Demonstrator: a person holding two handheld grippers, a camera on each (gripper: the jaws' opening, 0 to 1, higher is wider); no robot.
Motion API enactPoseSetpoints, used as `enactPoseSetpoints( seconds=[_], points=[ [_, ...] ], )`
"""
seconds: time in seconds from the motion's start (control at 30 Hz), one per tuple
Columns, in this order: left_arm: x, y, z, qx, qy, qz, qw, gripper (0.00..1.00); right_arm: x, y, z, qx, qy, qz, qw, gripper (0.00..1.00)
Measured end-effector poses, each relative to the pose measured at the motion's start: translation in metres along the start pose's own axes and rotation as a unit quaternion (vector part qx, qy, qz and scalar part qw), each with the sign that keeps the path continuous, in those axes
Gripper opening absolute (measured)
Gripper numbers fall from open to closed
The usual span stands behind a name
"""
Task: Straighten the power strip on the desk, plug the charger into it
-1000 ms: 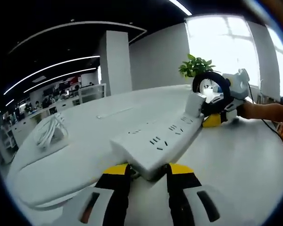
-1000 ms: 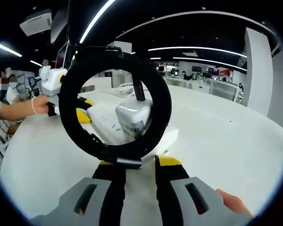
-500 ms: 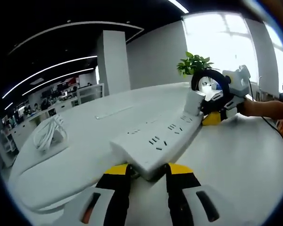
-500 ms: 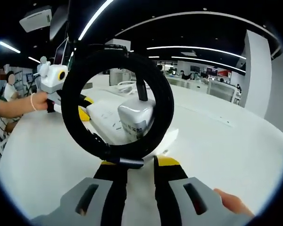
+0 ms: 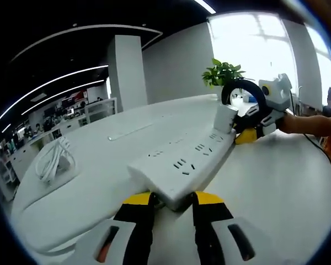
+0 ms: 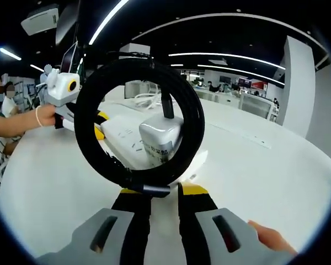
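The power strip lies flat on the white tabletop, running away from your left gripper toward your right one. Your left fingers are clamped on its near end. At the far end, the white charger stands upright on the strip, touching its socket face; whether its prongs are fully seated you cannot tell.

In the right gripper view, the charger sits just ahead of your right gripper, whose fingers are closed on the coiled black cable at the bottom of its loop. The loop rings the charger, and the cable's end enters the charger's top.

A bundle of white cord rests well apart on the tabletop's left side. A potted plant stands at the far edge, by the window.
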State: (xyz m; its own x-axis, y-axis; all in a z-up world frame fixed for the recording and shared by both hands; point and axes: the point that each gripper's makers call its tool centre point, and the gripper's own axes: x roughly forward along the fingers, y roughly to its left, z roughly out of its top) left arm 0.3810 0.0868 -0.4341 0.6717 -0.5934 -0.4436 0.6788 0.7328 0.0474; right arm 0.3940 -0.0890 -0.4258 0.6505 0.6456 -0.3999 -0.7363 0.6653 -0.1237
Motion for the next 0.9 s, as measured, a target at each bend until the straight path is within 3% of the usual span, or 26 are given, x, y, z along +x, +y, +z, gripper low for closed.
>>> enactPoseSetpoints(
  seconds=[0.9],
  points=[
    [0.016,-0.003,0.010,0.003,0.003,-0.008,1.0000,0.26,-0.008,-0.017,-0.004,0.029,-0.007,-0.022,0.9993,0.16]
  ],
)
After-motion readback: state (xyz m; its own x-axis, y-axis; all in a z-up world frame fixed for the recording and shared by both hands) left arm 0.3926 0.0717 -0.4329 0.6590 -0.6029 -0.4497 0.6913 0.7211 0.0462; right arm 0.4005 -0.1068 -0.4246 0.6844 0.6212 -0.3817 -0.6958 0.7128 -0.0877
